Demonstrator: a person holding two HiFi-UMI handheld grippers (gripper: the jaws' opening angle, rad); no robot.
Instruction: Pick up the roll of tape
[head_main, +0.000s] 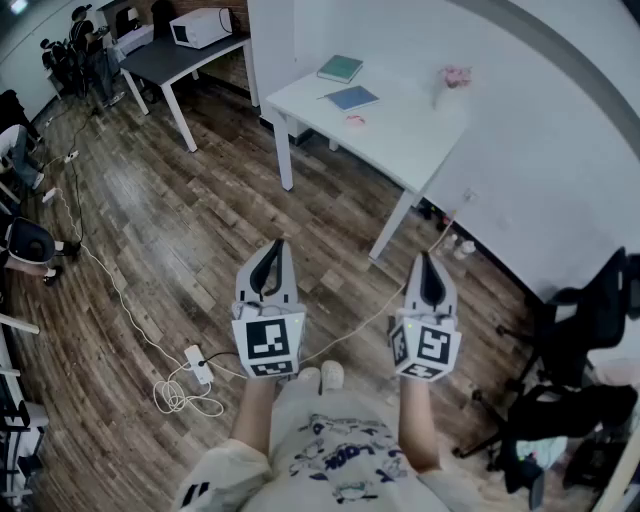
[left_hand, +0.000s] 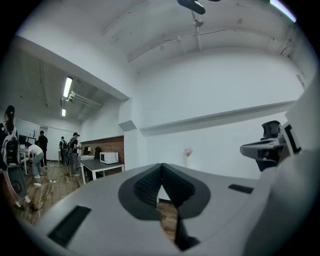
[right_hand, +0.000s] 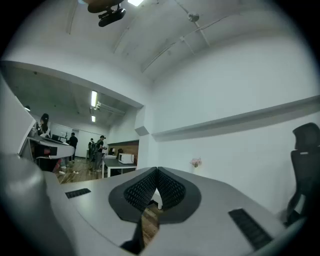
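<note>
I cannot make out a roll of tape in any view. My left gripper (head_main: 277, 246) is held level over the wooden floor in front of the person, its jaws shut tip to tip with nothing between them (left_hand: 161, 167). My right gripper (head_main: 426, 260) is beside it on the right, also level, jaws shut and empty (right_hand: 156, 171). Both point toward a white table (head_main: 400, 135) some way ahead. A small pink item (head_main: 355, 119) lies on that table; what it is cannot be told.
A green book (head_main: 341, 68), a blue book (head_main: 352, 97) and a pink flower (head_main: 456, 75) are on the white table. A grey desk with a microwave (head_main: 200, 27) stands farther back. A power strip with cable (head_main: 197, 366) lies on the floor at left. Black office chairs (head_main: 590, 310) stand at right. People (left_hand: 37, 152) stand far back.
</note>
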